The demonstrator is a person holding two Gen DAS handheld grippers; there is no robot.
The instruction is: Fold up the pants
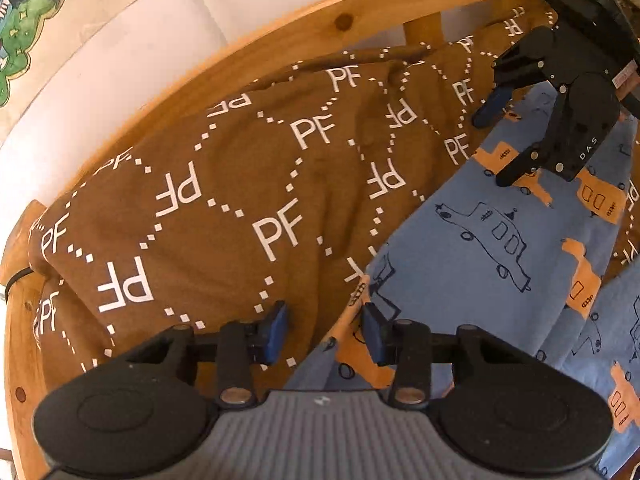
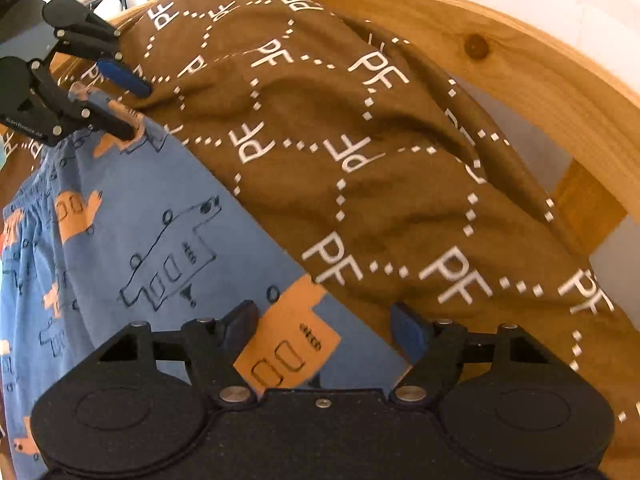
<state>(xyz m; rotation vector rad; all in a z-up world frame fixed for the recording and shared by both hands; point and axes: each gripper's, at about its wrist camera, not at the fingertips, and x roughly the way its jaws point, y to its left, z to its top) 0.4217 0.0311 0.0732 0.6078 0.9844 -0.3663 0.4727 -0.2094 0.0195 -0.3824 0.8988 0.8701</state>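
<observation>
my left claw [image 1: 323, 330] stands half-wide and my right claw [image 2: 325, 330] wide, both holding nothing, astride the edge of the blue car-print pants [image 1: 480, 240] below. closing here could pinch the brown blanket [image 1: 240, 168] too.

The pants [image 1: 500, 248] are light blue cloth printed with dark outline cars and solid orange vehicles, lying spread and fairly flat, running from about five o'clock toward one o'clock in the left wrist view. In the right wrist view the pants [image 2: 132, 208] fill the area from seven to ten o'clock, with a gathered, puckered waistband at about nine o'clock.
</observation>
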